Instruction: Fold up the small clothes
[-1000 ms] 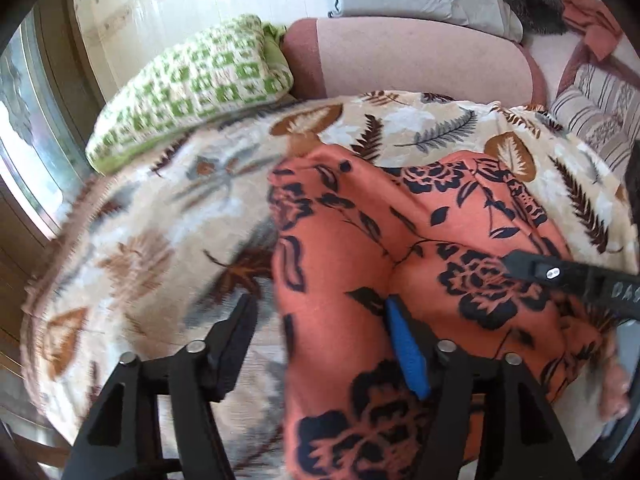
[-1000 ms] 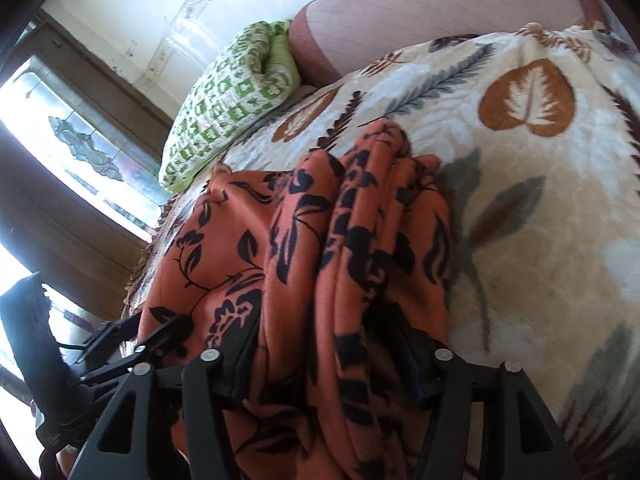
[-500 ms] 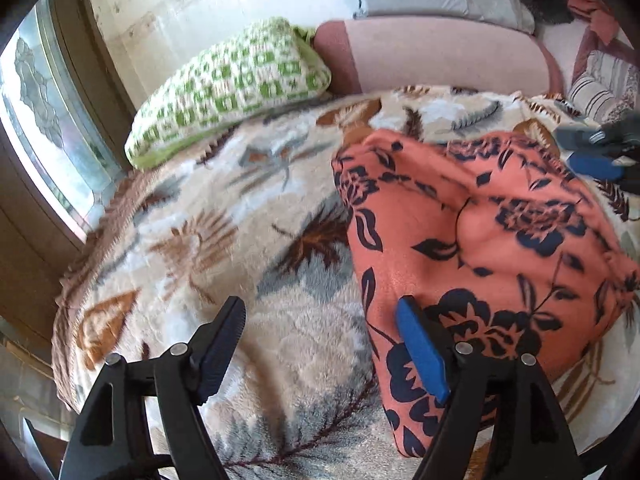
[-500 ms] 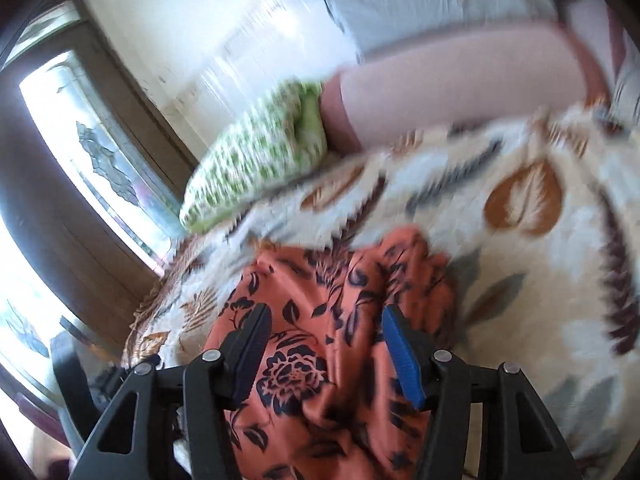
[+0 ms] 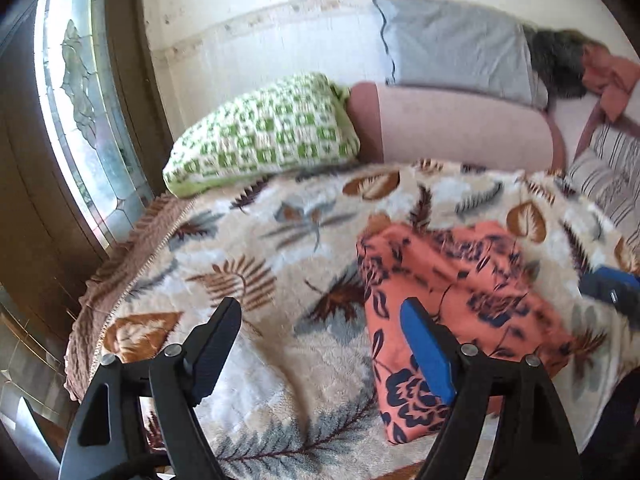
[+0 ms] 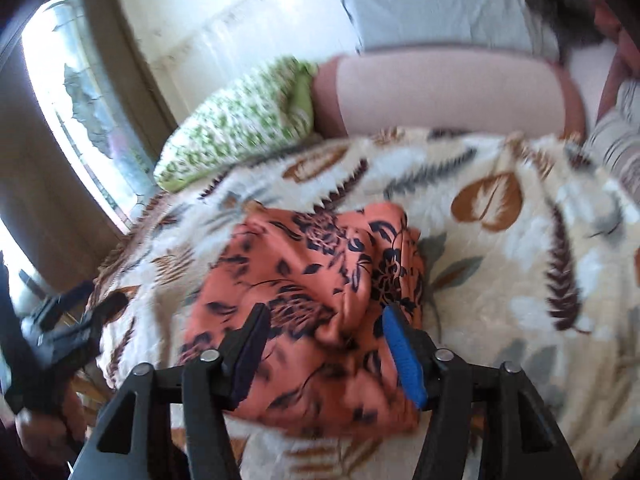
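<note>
Folded orange floral-print garment (image 5: 452, 292) lies on leaf-patterned fleece blanket (image 5: 256, 248). Left gripper (image 5: 320, 344) raised above blanket beside garment, jaws wide, empty. Right gripper (image 6: 324, 344) above garment, jaws wide, empty.

This is a home, a lived-in bedroom or sitting room. A bed or couch carries a plush leaf-print blanket (image 5: 280, 248), with a green-and-white knitted pillow (image 5: 264, 132), a pink bolster (image 5: 460, 124) and a grey pillow (image 5: 452, 44) against a scuffed white wall (image 5: 256, 20). A patterned-glass window (image 5: 80, 120) sits in dark wood.
</note>
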Demonstrator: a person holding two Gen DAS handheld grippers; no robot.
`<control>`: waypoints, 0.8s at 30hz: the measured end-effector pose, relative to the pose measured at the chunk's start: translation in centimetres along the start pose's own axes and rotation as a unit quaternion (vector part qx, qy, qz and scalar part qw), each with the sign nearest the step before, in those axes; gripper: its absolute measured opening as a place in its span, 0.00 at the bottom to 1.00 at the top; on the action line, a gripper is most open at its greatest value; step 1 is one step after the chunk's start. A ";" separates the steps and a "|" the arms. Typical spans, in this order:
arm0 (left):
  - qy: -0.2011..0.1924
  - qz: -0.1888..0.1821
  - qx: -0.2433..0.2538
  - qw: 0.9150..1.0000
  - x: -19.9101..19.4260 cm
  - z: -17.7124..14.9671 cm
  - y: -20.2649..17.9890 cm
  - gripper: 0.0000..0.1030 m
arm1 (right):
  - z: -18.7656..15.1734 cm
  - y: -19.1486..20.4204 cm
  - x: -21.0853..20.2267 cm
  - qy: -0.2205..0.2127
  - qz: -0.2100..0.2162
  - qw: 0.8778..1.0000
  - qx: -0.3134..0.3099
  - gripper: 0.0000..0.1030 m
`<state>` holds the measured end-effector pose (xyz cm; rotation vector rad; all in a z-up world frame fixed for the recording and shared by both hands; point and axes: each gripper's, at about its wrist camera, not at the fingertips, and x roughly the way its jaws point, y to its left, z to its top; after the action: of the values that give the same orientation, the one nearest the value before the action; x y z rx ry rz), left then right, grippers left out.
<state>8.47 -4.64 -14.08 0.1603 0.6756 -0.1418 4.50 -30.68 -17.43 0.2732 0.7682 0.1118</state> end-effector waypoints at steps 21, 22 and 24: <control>-0.044 0.031 -0.043 0.998 -6.1 3.0 2.0 0.81 | -3.4 6.3 -5.6 -0.055 -0.014 0.996 -0.069 0.64; -0.042 0.029 -0.043 0.998 -6.0 3.0 2.0 0.81 | -3.6 6.5 -5.4 -0.053 -0.011 0.996 -0.072 0.64; -0.038 0.027 -0.044 0.998 -5.9 2.9 2.0 0.83 | -3.9 6.9 -5.2 -0.050 -0.007 0.996 -0.079 0.64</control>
<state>6.07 -2.74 -7.95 0.0878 0.6005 -0.0663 -1.92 -24.27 -14.66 0.1231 0.6573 0.1437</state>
